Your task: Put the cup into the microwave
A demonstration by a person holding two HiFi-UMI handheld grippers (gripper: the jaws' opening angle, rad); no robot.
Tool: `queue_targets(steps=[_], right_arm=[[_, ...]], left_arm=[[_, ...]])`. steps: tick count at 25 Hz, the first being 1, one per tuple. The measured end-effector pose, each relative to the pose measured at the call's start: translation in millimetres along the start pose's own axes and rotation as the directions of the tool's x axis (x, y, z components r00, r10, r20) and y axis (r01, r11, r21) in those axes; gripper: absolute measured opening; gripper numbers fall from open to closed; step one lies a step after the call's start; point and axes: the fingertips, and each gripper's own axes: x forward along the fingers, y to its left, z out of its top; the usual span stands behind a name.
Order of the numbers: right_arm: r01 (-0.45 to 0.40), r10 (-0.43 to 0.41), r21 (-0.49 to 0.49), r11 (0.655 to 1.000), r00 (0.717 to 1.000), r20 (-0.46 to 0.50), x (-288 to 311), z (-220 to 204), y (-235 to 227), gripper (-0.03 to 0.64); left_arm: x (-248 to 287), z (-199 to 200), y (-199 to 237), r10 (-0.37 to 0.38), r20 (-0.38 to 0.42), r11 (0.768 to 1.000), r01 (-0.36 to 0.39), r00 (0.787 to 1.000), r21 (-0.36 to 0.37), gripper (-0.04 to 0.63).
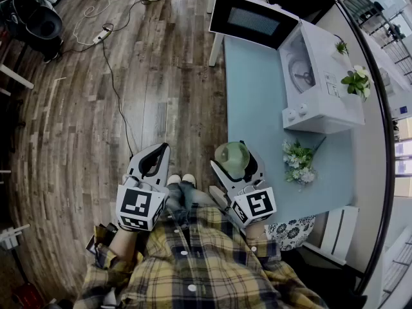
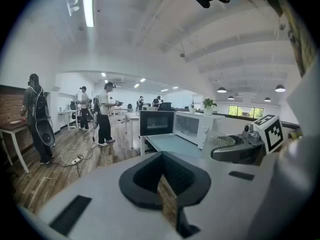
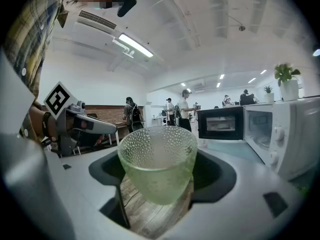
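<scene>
A pale green dimpled glass cup sits upright between the jaws of my right gripper, which is shut on it and holds it off the floor by the near edge of the light-blue table. The white microwave stands at the table's far end, its dark door swung open and the cavity showing. My left gripper is over the wooden floor to the left, shut, with nothing in it.
A bunch of white flowers lies on the table near the microwave. Potted plants sit on top of it. A power strip and cable trail over the floor. People stand in the background. A white chair is at the right.
</scene>
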Motion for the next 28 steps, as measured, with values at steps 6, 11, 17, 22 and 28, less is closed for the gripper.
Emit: queue_targets(steps=[6, 11, 17, 22, 28], right_arm=[[0.001, -0.001, 0.009, 1.000, 1.000, 0.002, -4.5, -1.2, 1.2, 0.385], [-0.007, 0.007, 0.018, 1.000, 1.000, 0.022, -5.1, 2.8, 0.3, 0.385], [0.007, -0.008, 0.051, 0.999, 1.000, 0.024, 5.0, 4.1, -7.7, 0.385], [0.025, -0.026, 0.049, 0.998, 1.000, 0.012, 39.9, 7.7, -23.4, 0.386], [0.080, -0.080, 0.021, 0.997, 0.997, 0.018, 100.4, 30.8, -54.5, 0.386]], left_arm=[[-0.6, -3.5, -0.3, 0.004, -0.024, 1.000, -0.003, 1.000, 0.011, -0.011], [1.1, -4.4, 7.5, 0.032, -0.022, 0.999, -0.032, 0.999, 0.000, -0.012], [10.6, -4.0, 22.7, 0.047, -0.030, 0.999, -0.047, 0.998, -0.008, -0.011], [40.4, 7.4, 53.2, 0.035, -0.014, 0.999, -0.035, 0.999, -0.015, -0.011], [95.1, 39.9, 98.0, -0.018, 0.030, 1.000, 0.019, 0.999, -0.017, -0.011]])
